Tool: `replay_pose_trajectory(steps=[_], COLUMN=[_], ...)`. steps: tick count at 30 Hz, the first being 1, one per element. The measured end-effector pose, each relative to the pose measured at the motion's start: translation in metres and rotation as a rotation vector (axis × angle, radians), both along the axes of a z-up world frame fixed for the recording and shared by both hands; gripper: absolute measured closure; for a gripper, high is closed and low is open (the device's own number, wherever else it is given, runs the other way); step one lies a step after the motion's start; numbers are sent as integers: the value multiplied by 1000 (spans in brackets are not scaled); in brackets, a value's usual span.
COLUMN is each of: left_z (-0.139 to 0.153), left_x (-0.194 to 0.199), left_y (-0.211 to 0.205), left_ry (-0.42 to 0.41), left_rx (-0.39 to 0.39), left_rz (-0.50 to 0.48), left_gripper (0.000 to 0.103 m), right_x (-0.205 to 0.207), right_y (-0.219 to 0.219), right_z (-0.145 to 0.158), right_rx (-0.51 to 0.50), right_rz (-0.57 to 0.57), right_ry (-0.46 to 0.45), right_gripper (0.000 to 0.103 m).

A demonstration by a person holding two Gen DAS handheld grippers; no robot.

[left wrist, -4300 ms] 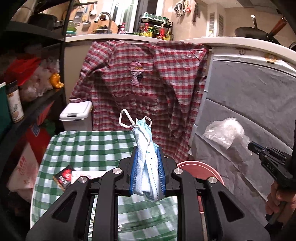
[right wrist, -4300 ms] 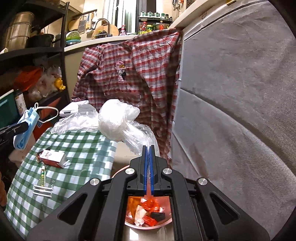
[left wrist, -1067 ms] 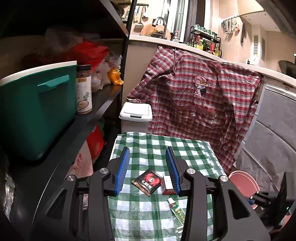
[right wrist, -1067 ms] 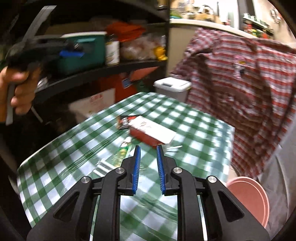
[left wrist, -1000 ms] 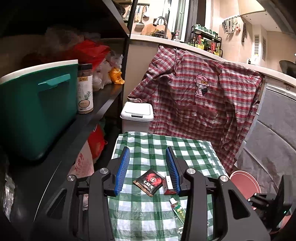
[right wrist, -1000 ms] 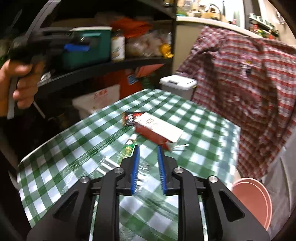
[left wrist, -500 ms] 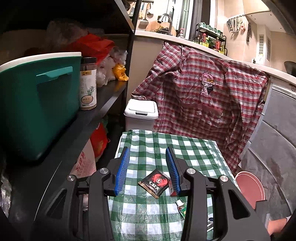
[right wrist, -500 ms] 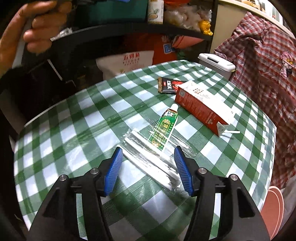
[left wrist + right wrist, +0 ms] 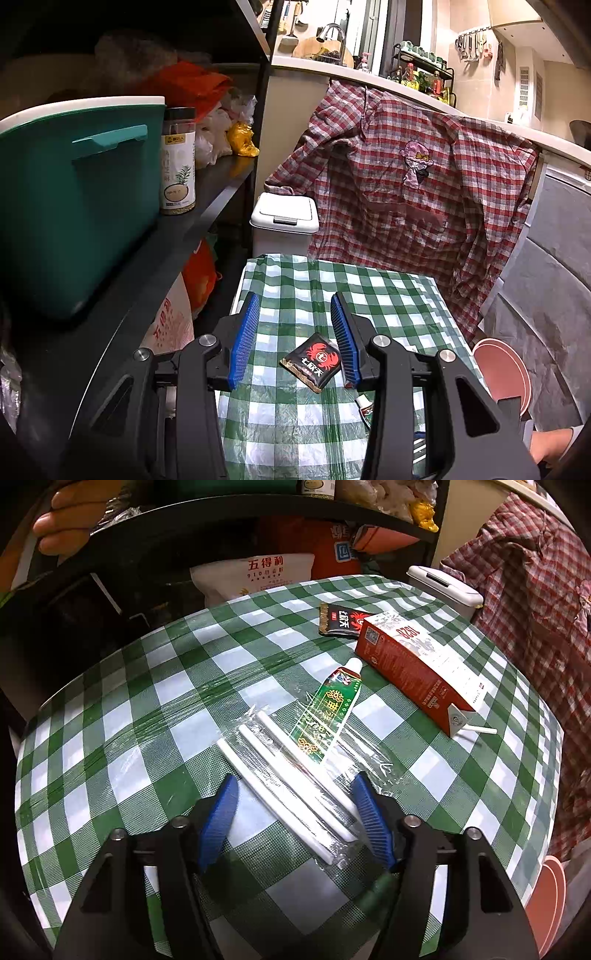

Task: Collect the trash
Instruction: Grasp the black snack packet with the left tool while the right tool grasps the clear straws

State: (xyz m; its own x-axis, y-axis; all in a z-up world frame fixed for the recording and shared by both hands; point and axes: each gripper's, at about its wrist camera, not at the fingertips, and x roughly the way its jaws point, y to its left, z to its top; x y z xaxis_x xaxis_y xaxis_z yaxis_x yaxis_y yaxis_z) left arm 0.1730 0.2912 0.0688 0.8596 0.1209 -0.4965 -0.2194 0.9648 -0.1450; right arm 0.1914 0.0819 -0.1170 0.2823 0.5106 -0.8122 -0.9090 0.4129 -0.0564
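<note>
On the green-checked table [image 9: 110, 738] lie a clear packet of white sticks [image 9: 280, 771], a green tube [image 9: 328, 709], a red carton with a straw [image 9: 417, 664] and a black snack packet [image 9: 343, 620]. My right gripper [image 9: 295, 779] points steeply down just over the stick packet. Its jaws are closing, one on each side of the packet, and the pads do not press it. My left gripper [image 9: 294, 301] hovers open and empty above the table's near end, with the black packet [image 9: 314, 360] on the cloth below its fingers.
A pink bin [image 9: 506, 373] stands on the floor right of the table. A white lidded bin [image 9: 284, 218] and a hanging plaid shirt [image 9: 406, 192] are behind it. Dark shelves with a teal box [image 9: 74, 203] and a jar [image 9: 178, 162] crowd the left. A hand [image 9: 62, 520] holds the other gripper.
The mask and plastic bag held earlier are gone from both grippers. My right gripper has dropped and tipped down over the stick packet, with its jaws wider than a second ago. The left barely moved.
</note>
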Motion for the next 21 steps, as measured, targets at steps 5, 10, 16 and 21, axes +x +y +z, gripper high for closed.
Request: replay_pose_trajectory(steps=[5,10,16,21], left_z=[-8,-33,-85,-115], left_x=[7,26,59,76], left_y=[-2,-1,-3,-3], left_ry=[27,91,205,251], left_rx=[-7,-60,-112,-122], left_rz=[-17,-39,-75,-75], left_gripper=[63,63,63,62], right_x=[0,0,6,14], right_y=[-8,-18,-31,-41], right_z=[5,10,17,19], right_rx=[4,9,22,6], right_rz=[3,-6,-51,-108], right_ry=[9,10,4,-14], right_gripper=[84,98,98,98])
